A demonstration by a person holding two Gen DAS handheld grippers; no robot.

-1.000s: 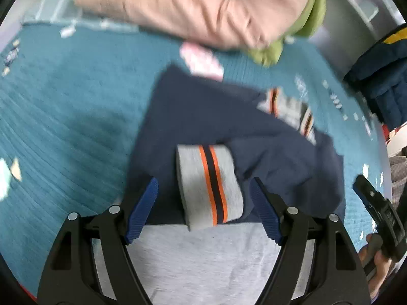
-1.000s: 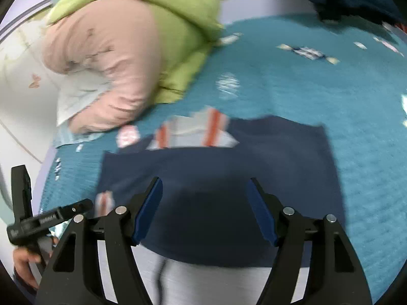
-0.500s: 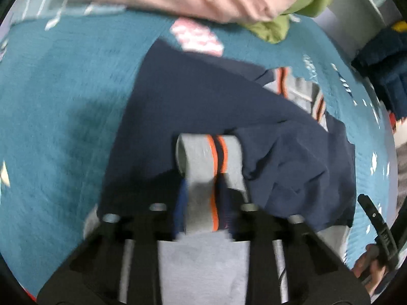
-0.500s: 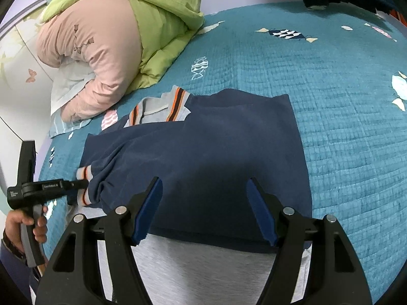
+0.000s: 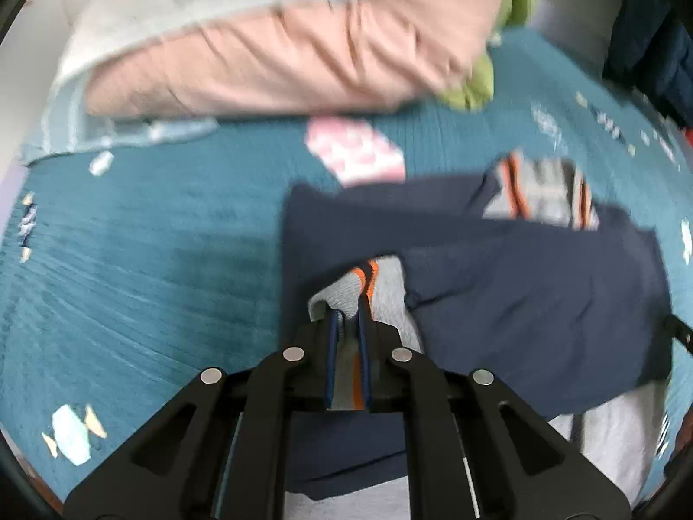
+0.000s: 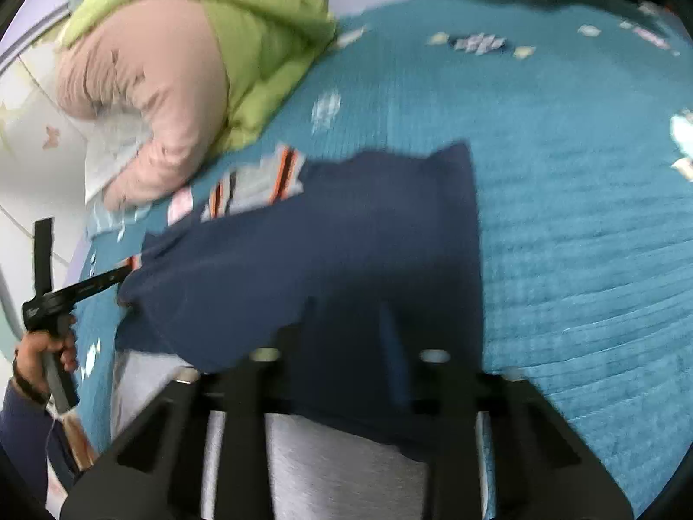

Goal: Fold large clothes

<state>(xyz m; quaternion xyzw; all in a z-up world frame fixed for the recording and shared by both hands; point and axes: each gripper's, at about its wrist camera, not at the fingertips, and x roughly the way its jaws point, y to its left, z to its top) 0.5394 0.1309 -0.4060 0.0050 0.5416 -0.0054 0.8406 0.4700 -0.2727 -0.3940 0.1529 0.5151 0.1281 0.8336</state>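
Note:
A navy sweatshirt (image 5: 541, 303) with grey, orange-striped trim lies on the teal quilted bedspread (image 5: 130, 260). My left gripper (image 5: 346, 303) is shut on the grey sleeve cuff (image 5: 377, 281), and the cuff is lifted off the navy body. In the right wrist view, the left gripper (image 6: 121, 275) reaches the sweatshirt's left side, held by a hand (image 6: 43, 351). My right gripper (image 6: 346, 325) is closing on the near edge of the navy body (image 6: 346, 238). The cloth bunches between its jaws and hides the left finger. The view is blurred. A second striped trim piece (image 6: 260, 182) lies at the far edge.
Pink and green puffy bedding (image 6: 195, 65) is piled at the far left of the bed. A dark blue garment (image 5: 649, 34) lies at the far right. Grey cloth (image 6: 325, 468) shows below the navy edge, close to me. Bare teal bedspread (image 6: 584, 216) spreads to the right.
The left gripper shut on the grey cuff and raised it. The right gripper dropped onto the navy edge and its jaws narrowed, gathering cloth between them.

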